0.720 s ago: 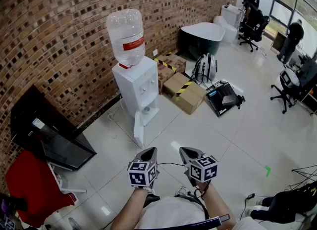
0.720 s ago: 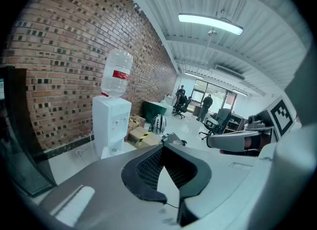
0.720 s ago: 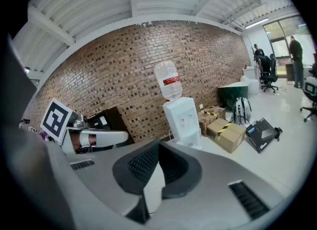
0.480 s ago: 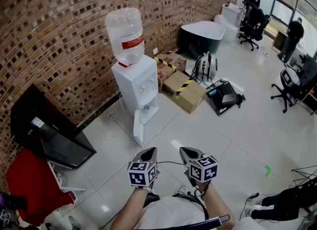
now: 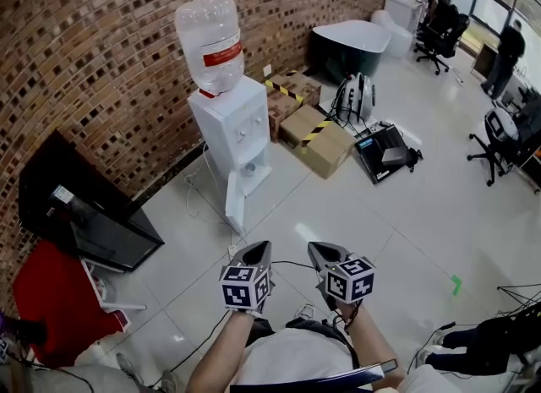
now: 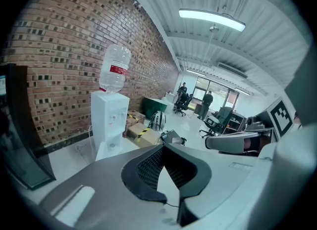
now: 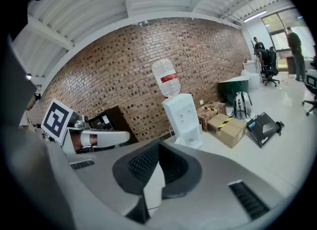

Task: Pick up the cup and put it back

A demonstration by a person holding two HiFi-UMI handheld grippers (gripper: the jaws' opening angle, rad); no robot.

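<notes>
Well, left gripper (image 5: 256,253) and right gripper (image 5: 321,253) both closed, empty; bare floor (image 5: 363,214) ahead to water dispenser (image 5: 232,133).

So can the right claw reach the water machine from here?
Probably not yet. The right claw is far from the water dispenser, with bare floor between. Nothing blocks it; walking closer should help.

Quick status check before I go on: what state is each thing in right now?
left gripper: shut, empty.
right gripper: shut, empty.
water bottle: upright on the dispenser, looks empty.
dispenser door: swung open.
cardboard boxes: closed, taped.
</notes>
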